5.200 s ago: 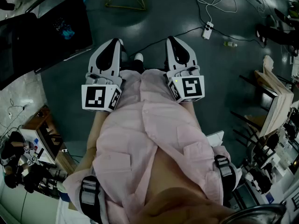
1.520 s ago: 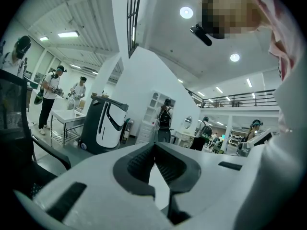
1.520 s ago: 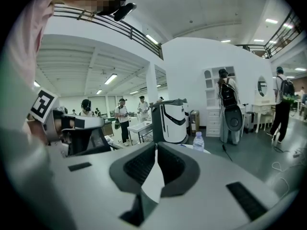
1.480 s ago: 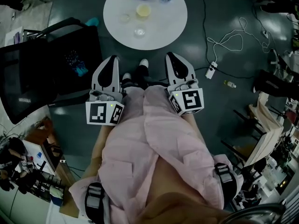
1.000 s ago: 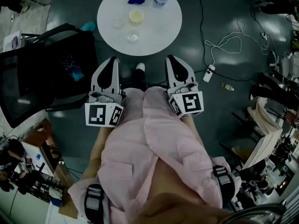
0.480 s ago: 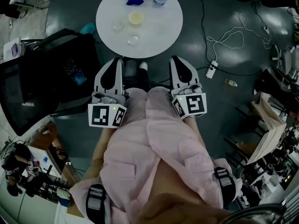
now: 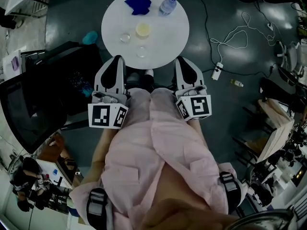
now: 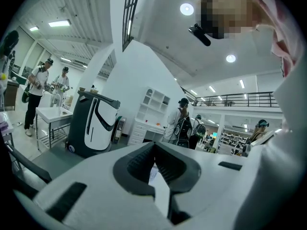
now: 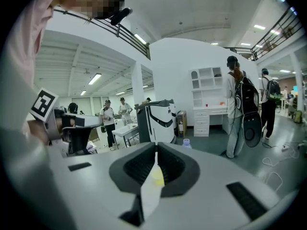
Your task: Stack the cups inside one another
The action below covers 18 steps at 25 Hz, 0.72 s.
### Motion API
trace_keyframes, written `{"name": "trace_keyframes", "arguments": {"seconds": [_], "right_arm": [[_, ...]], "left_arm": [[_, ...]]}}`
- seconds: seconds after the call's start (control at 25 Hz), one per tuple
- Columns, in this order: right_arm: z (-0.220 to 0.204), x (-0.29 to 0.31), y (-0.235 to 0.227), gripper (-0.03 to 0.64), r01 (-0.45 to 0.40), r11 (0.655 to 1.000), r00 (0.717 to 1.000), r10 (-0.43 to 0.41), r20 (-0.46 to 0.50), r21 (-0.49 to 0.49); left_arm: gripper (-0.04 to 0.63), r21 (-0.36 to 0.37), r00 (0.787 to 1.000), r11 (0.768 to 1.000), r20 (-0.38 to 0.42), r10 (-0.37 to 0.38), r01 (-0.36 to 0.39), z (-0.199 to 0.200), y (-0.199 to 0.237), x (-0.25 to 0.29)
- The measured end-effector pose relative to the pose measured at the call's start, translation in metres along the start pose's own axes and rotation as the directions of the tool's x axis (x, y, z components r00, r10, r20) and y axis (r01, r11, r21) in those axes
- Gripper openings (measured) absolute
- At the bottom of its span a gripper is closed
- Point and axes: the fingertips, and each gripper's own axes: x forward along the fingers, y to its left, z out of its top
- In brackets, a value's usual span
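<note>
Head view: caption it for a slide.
Left tool and right tool, both shut, face a round table with three cups, bottle and blue cloth.

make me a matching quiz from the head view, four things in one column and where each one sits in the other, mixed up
Things
1. blue cloth
2. water bottle
3. yellow cup
4. power strip

Places
A. on the floor, right of the table
B. near the middle of the table
C. at the table's far edge, left side
D. at the table's far edge, just right of the cloth

Pairs: 1-C, 2-D, 3-B, 4-A
</note>
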Motion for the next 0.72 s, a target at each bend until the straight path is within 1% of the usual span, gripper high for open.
{"name": "trace_keyframes", "arguments": {"seconds": [0.16,0.36,0.56,0.72], "right_arm": [[0.010,0.017,0.003,0.034,0.030,0.999,1.000,-0.030,0.008,-0.017],[0.013,0.032,0.007,0.034,0.082,0.997,0.996,-0.082,0.020,0.004],[0.010,0.041,0.019,0.034,0.104,0.995,0.995,-0.104,0.006,0.016],[0.007,0.043,0.020,0.034,0.119,0.992,0.993,-0.119,-0.005,0.030]], "left_arm": [[0.018,0.000,1.000,1.000,0.000,-0.031,0.031,0.009,0.017,0.016],[0.018,0.005,0.998,0.998,-0.002,-0.069,0.069,0.015,0.036,0.028],[0.018,0.013,0.995,0.995,-0.028,-0.100,0.101,0.016,0.052,0.035],[0.017,0.007,0.993,0.994,-0.043,-0.110,0.110,0.013,0.058,0.038]]}}
